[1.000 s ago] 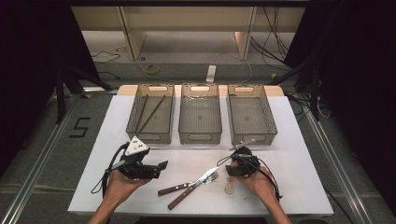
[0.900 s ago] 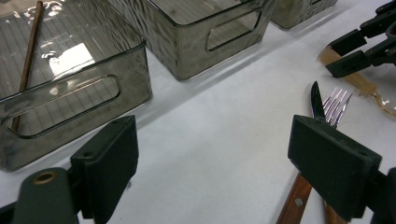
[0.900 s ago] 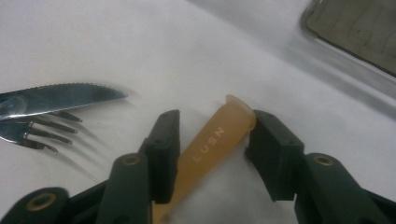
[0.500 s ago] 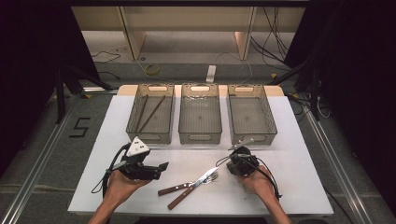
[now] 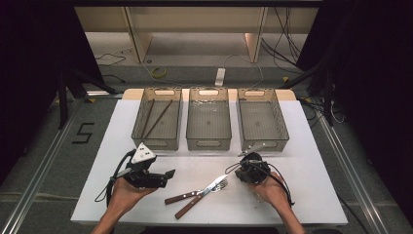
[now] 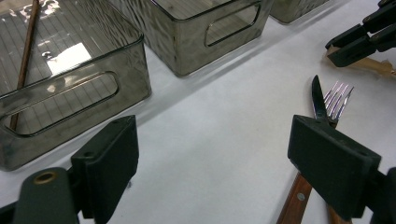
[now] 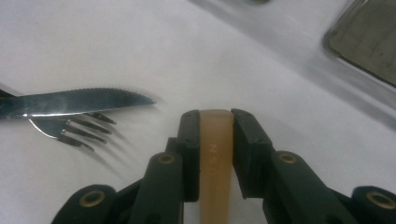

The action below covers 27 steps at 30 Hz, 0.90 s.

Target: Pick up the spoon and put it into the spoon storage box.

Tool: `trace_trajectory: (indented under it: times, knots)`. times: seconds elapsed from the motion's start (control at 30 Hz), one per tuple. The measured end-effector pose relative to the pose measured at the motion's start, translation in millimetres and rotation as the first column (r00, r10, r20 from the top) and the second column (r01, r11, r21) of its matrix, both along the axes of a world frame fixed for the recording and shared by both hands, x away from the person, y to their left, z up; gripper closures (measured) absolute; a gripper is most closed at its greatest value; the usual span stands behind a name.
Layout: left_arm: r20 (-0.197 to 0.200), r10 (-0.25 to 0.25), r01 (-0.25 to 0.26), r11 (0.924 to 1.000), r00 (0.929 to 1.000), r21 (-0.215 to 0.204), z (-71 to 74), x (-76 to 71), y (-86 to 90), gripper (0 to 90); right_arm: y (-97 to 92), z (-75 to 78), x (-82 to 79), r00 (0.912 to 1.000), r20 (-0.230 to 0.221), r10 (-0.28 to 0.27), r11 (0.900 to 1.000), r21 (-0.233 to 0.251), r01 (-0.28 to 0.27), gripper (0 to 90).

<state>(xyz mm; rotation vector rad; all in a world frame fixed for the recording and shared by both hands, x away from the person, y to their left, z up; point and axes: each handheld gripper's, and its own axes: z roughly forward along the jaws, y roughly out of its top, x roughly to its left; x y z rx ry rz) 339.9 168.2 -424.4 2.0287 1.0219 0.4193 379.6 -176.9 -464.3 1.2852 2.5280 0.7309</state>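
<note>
Right gripper view: my right gripper (image 7: 215, 140) has its jaws clamped on a pale, tan, flat handle (image 7: 215, 158) that runs straight out between them along the gripper's own axis. Faint letters are stamped on it; I cannot tell what utensil it belongs to, since the far end is hidden. Just beyond the jaw tips, to their left, lie the knife (image 7: 74, 102) and the fork (image 7: 70, 128), the blade crossing over the tines, both flat on the white tabletop (image 7: 116, 42).

High view: right gripper (image 5: 252, 168) sits near the front-right of the tabletop, just in front of the right bin (image 5: 261, 119). Of the three bins along the rear edge this one is nearest the held piece, directly ahead of it. Middle bin (image 5: 208, 122) looks empty; left bin (image 5: 158, 119) holds chopsticks (image 5: 157, 118).

Left gripper (image 5: 168, 174) hovers near the front-left with jaws wide apart, nothing between them. Knife and fork lie to its right, handles toward the front edge, long axes running diagonally; the left gripper is the free one to take them.
</note>
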Motion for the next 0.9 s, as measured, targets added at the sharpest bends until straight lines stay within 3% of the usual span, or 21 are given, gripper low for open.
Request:
trace_trajectory:
  times: [0.43, 0.9]
  knots:
    - [0.0, -0.002, 0.002, 1.0, 1.0, -0.002, 0.0, -0.2, 0.5, 15.8, -10.9, 13.5, 1.3, 0.9998, 0.016, 0.009, 0.9961, 0.088, -0.01, 74.9]
    - [0.016, -0.004, 0.004, 0.9991, 0.9999, -0.041, 1.0, -1.6, 2.0, 15.8, -22.8, 49.8, 20.2, 0.9934, 0.109, -0.035, 0.9836, 0.18, 0.015, 74.7]
